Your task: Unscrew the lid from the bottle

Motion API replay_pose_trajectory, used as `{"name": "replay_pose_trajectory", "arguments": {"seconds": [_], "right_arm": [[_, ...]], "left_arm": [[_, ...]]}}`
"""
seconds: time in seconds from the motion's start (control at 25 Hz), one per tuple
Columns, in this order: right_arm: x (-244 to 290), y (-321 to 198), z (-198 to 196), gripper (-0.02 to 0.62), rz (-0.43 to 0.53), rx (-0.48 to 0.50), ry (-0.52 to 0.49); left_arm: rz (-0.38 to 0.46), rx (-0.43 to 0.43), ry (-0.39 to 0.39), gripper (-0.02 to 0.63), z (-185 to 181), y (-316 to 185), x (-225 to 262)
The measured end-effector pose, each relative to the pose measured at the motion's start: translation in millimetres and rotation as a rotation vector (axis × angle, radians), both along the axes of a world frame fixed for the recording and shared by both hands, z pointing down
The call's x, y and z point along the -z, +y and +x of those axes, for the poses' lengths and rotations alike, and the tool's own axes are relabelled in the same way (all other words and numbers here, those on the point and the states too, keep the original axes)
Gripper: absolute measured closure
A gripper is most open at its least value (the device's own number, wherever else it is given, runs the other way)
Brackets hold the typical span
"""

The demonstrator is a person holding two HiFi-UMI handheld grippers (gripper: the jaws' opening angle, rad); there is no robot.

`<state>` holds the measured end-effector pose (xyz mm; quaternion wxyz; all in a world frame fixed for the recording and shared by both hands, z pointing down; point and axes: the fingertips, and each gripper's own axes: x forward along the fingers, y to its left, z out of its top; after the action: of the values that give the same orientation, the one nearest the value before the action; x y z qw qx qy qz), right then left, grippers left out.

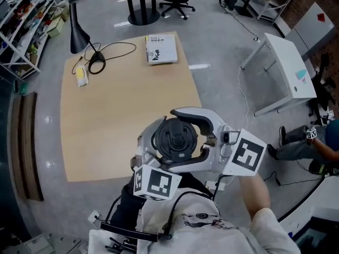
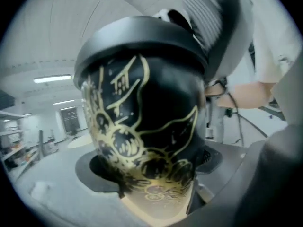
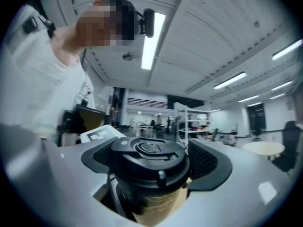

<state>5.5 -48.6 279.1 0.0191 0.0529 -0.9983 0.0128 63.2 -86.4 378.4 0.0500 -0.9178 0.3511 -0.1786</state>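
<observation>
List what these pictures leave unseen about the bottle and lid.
- How far the lid is unscrewed: both gripper views, its own skirt covers the neck.
- Base of the bottle: left gripper view, lost at the bottom edge; head view, under the lid.
- Print on the book: head view, too small.
</observation>
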Motion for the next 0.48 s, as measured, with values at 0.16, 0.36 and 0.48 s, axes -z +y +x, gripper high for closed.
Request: {"name": "replay_pose_trajectory", "arguments": {"seconds": [0.16, 0.36, 0.48], "right_arm": [[-4, 53, -10, 0.129, 0.055, 0.566, 0.095], [30, 77, -37, 0.129, -0.02, 0.826, -0.038], [46, 80, -50, 0.129, -0.026, 0.862, -0.117]], "left_arm": [[-0.048, -0.468, 0.064, 0.173, 2, 60, 6], [-0.115, -0.708, 0.184, 0.175, -19, 99, 28], [-0.145, -0.777, 0.222, 0.175, -33, 111, 35]]}}
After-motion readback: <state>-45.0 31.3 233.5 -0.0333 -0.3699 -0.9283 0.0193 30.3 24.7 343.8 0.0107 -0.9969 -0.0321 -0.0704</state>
